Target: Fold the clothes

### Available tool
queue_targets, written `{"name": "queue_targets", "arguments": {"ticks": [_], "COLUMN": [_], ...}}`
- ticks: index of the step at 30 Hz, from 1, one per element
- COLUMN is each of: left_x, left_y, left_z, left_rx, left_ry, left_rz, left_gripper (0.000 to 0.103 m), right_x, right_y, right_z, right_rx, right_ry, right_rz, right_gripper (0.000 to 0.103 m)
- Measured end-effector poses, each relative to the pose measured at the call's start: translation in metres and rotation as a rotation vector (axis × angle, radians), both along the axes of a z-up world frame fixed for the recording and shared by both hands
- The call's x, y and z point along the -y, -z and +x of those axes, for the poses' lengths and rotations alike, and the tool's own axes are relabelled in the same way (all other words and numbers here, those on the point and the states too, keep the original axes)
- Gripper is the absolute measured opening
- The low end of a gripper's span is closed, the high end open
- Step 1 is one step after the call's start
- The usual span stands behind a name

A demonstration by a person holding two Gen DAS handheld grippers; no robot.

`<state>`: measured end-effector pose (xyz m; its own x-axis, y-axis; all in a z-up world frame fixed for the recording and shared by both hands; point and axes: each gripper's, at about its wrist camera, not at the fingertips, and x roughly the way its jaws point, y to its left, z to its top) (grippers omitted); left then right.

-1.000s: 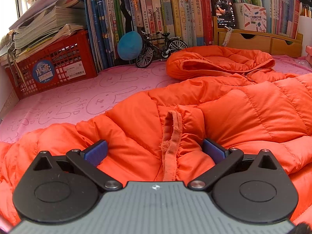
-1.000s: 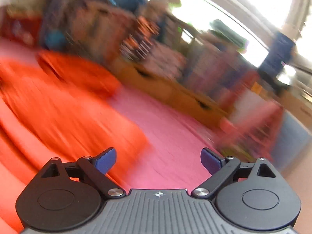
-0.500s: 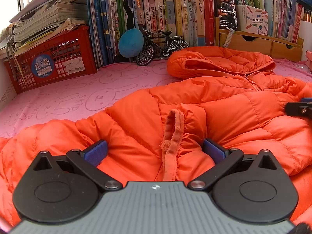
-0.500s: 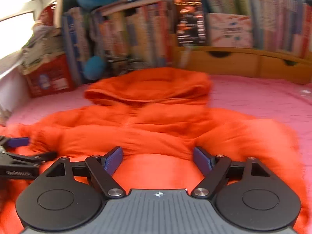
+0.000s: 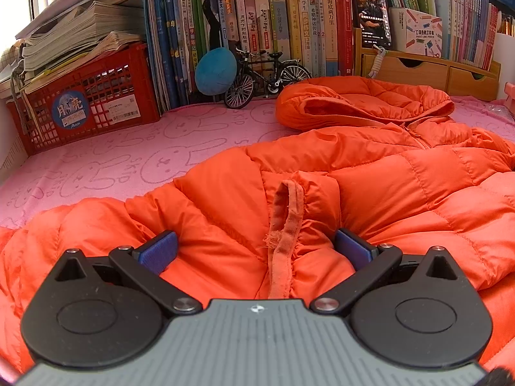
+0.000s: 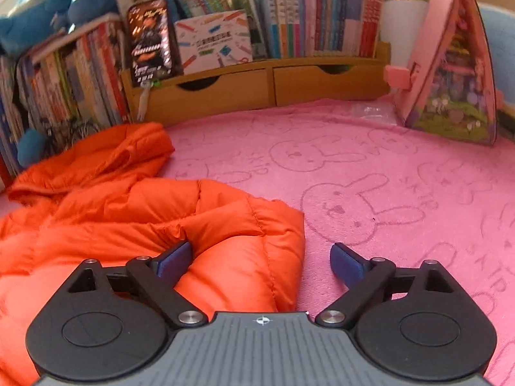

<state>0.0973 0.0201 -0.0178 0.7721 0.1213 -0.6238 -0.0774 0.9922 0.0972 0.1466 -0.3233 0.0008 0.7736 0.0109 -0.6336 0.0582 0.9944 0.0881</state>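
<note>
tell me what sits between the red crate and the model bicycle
A blue plush ball, leaning against upright books, shows in the left wrist view.

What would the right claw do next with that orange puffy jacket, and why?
Probably close on the jacket's edge. The right gripper is opening, straddling the orange jacket where its border meets the pink blanket, with nothing pinched yet; folding needs a grip there first.

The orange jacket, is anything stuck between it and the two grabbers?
Nothing visible is in the way. The left gripper is right on the orange jacket, its open jaws around the frayed cuff. The right gripper has its jaws opening over the jacket's edge and the pink blanket.
</note>
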Motion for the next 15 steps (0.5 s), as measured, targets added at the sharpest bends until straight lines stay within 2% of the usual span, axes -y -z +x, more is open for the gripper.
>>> {"name": "queue_targets", "arguments": {"ticks": [6, 10, 15], "left_x": [0.0, 0.0, 0.001], "left_y": [0.0, 0.0, 0.0], "left_z": [0.0, 0.0, 0.0], "left_rx": [0.0, 0.0, 0.0], "left_ry": [0.0, -0.001, -0.002], "left_rz": [-0.001, -0.001, 0.001], "left_gripper": [0.103, 0.103, 0.103], "right_x": [0.005, -0.004, -0.059], "right_y": [-0.011, -0.032, -0.06], "right_z": [-0.005, -0.021, -0.045], "right_rx": [0.039, 0.125, 0.212], "right_ry": [0.02, 0.002, -0.222], "right_rz": [0.044, 0.062, 0.062], "right_gripper": [0.094, 0.094, 0.095]}}
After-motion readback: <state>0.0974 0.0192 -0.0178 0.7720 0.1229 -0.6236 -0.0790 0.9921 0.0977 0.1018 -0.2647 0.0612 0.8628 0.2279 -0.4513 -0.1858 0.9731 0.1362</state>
